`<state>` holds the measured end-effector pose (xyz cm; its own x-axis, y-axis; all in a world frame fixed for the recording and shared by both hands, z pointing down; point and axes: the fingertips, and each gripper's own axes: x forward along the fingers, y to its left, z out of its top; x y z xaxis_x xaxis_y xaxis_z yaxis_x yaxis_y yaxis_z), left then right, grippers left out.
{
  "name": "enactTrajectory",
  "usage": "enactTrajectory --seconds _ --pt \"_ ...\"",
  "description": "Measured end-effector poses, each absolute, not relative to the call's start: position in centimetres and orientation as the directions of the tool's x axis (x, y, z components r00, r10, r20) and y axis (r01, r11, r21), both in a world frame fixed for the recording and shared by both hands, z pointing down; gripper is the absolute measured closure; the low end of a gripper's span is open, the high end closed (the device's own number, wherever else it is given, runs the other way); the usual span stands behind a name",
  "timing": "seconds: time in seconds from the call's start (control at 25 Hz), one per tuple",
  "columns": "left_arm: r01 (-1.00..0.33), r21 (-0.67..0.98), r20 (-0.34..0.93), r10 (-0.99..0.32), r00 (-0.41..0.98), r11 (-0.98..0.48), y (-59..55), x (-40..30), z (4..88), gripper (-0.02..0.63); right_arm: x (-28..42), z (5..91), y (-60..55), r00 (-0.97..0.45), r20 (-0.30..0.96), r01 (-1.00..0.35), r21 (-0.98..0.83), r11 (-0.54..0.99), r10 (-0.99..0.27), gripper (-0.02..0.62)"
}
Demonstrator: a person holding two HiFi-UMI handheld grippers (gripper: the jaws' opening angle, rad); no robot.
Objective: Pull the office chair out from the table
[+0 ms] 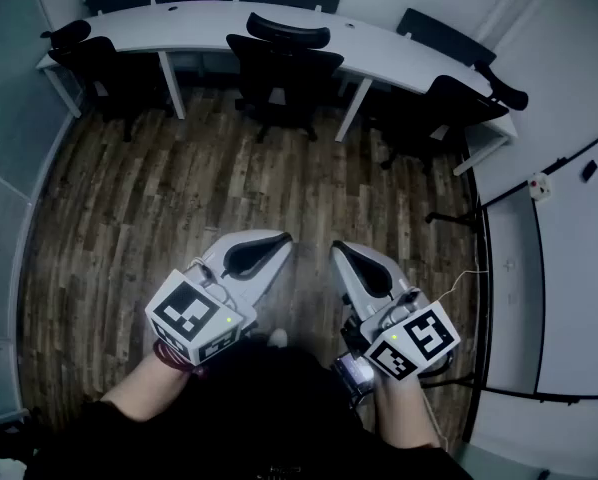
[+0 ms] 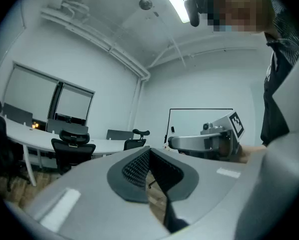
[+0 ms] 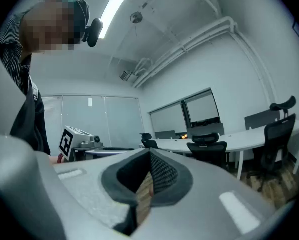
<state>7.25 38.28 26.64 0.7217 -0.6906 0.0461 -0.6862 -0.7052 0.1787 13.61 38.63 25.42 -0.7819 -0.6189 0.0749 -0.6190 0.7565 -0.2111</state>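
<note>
2 empty grippers, the left gripper (image 1: pixel 283 241) and the right gripper (image 1: pixel 337 251), are clenched side by side. The office chair (image 1: pixel 282 66) stands far ahead at the table (image 1: pixel 194 23), well apart from both.

Head view looks steeply down from high, table (image 1: pixel 209 23) far ahead. Both gripper views sit low, level, facing across room; all three share table and office chair (image 1: pixel 282 68).
</note>
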Motion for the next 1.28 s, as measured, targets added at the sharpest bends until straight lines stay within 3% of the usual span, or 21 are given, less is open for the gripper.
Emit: enactTrajectory --seconds 0.36,1.28 --pt "-0.694 0.174 0.082 -0.692 0.717 -0.698 37.9 8.1 27.3 0.604 15.5 26.9 38.6 -0.776 0.078 -0.622 -0.259 0.739 -0.626 0.596" --pt "-0.617 0.144 0.185 -0.591 0.785 -0.774 38.2 20.4 31.0 0.603 32.3 30.4 39.5 -0.709 0.02 -0.656 -0.385 0.649 -0.705 0.595"
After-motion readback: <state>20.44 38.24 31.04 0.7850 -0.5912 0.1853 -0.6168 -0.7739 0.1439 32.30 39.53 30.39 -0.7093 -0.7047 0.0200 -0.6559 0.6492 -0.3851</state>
